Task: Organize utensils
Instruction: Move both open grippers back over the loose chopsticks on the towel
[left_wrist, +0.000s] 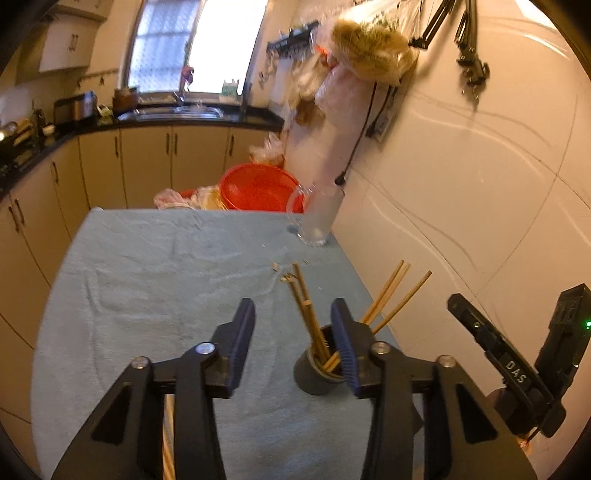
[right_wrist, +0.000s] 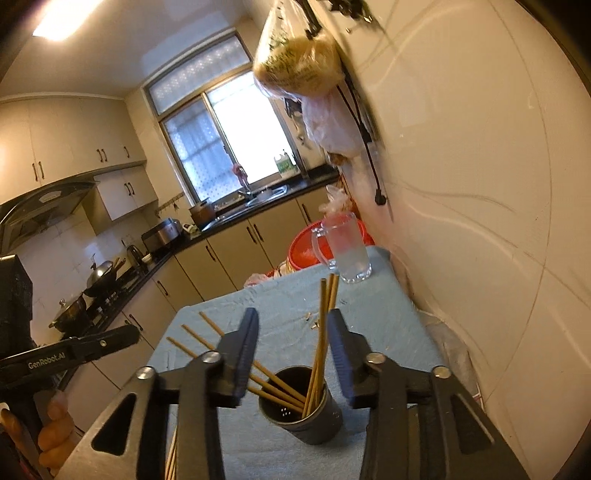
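Two handheld grippers share one build: the left gripper and right gripper each carry matte black angular arms with triangular cut-outs, silver round screws at the pivots and dark blue ribbed pads. White lettering reads "GenRobot.AI" on one handle, "DAS" on the other, beside a small green light.

You get warm, dim light; the window glares white, the ceiling lamp glows upper left, and fisheye edges bend with blur on the hanging bags.
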